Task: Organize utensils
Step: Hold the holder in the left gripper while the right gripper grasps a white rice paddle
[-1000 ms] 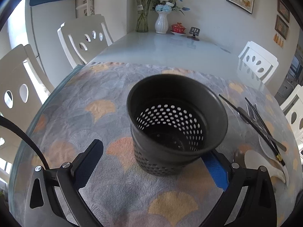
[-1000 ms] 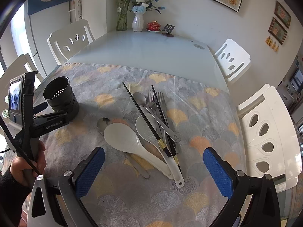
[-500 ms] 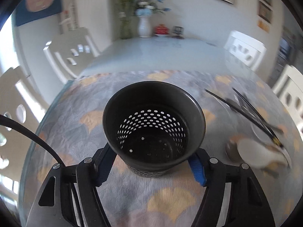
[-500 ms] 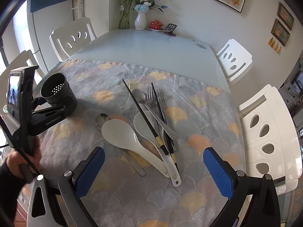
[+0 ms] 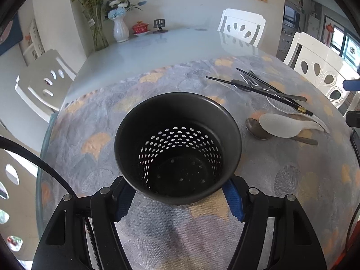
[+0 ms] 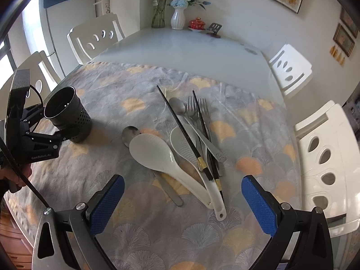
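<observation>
Bright daylight from windows on the left. Soft shadow beside the black cup. Shiny glare on the bare tabletop. Sharp in the middle, bent and dark round the edges.

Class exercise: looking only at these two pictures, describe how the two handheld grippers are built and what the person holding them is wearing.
Both grippers are black frames with silver bolts and cut-out slots. The right gripper has fingers faced with textured blue pads; the left gripper has the same blue pads. White lettering marks the left gripper's side, and a thin black cable runs past it. A dark sleeve shows at the hand.
</observation>
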{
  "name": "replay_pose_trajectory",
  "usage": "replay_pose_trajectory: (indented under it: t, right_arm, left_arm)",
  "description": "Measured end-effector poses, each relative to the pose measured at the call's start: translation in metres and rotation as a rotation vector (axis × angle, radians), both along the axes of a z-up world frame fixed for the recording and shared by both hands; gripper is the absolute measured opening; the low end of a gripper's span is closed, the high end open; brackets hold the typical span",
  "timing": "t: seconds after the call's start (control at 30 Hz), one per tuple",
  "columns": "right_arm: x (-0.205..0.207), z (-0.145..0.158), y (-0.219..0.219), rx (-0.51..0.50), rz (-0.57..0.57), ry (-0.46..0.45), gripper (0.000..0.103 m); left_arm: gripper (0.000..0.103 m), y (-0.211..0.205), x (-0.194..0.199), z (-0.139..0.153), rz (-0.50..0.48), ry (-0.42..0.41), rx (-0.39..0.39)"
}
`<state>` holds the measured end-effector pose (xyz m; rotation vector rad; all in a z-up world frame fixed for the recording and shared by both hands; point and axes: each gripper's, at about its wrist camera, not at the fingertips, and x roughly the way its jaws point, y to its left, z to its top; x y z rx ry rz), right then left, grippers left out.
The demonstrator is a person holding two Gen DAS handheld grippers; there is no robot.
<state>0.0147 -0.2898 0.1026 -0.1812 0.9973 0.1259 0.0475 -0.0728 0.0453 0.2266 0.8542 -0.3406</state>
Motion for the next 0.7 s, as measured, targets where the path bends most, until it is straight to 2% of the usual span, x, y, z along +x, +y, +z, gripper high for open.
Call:
replay_pose_trajectory:
  t: [0.17, 0.37, 0.43, 0.5, 0.6, 0.7]
  right_arm:
    - [-0.005, 0.006, 0.007, -0.058, -0.021, -0.013, 0.103]
    - [-0.003, -0.008, 0.003, -0.123, 0.056, 0.032, 0.103]
    - [0.002, -0.017, -0.002, -0.122, 0.073, 0.064, 0.096]
    - [0.009, -0.027, -0.007, -0.118, 0.088, 0.103, 0.076]
    - [0.019, -0.038, -0.010, -0.130, 0.113, 0.133, 0.067]
    - [0.032, -0.044, -0.012, -0.082, 0.137, 0.174, 0.057]
  left_arm:
    - [0.067, 0.001, -0.005, 0.000, 0.004, -0.048, -0.011]
    - [0.067, 0.003, -0.006, -0.004, 0.031, -0.097, -0.050]
    - [0.067, 0.004, -0.006, -0.006, 0.051, -0.104, -0.066]
    - [0.067, 0.004, -0.006, -0.008, 0.060, -0.104, -0.075]
    - [0.067, 0.005, -0.005, -0.010, 0.058, -0.094, -0.080]
    - [0.067, 0.006, -0.006, -0.010, 0.060, -0.093, -0.086]
